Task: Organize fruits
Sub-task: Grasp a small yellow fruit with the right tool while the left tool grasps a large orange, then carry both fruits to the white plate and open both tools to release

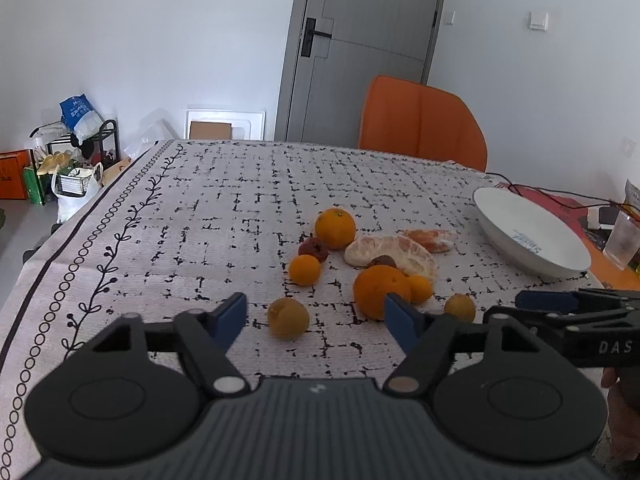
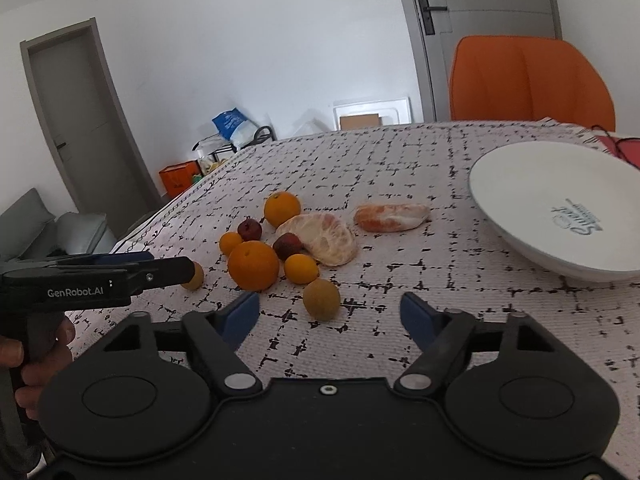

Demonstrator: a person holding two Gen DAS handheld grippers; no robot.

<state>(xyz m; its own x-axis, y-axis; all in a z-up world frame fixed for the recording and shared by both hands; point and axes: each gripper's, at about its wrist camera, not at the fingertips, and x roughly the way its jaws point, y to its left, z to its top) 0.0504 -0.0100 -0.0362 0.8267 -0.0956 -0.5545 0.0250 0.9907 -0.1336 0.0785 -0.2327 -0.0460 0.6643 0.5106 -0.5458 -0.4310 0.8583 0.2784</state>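
Setting: a table under a white woven cloth with broken black grid lines (image 1: 240,208); an orange padded chair (image 1: 420,120) stands at the far side.
Fruit: a loose cluster lies mid-table, none of it in the dish. It includes a large round orange (image 2: 253,265), a second round orange further back (image 2: 282,209), small orange citrus (image 2: 301,268), two dark red fruits (image 2: 287,245), a dull yellow-brown round fruit (image 2: 321,299) nearest the right gripper, another dull yellow-brown fruit (image 1: 288,317) nearest the left gripper, and two peeled pale citrus pieces (image 2: 324,238).
Dish: a shallow white ceramic bowl with blue lettering inside (image 2: 520,184) sits to the right of the fruit, well apart from it, holding nothing.
Left gripper: the left gripper (image 1: 316,316) hovers low with its blue-padded jaws spread wide and nothing between them.
Right gripper: the right gripper (image 2: 329,316) hovers likewise, jaws released and wide, the near yellow-brown fruit framed in the gap just ahead.
Step in hand, as judged: the first pick, probably each nearest fruit.
Doing it well: lower until the pads straddle the fruit's widest part, centre it, then close gently, since round fruit rolls if nudged off-centre. Take outlying fruit first to avoid knocking the cluster. Handle the peeled pieces softly; they look easily squashed.
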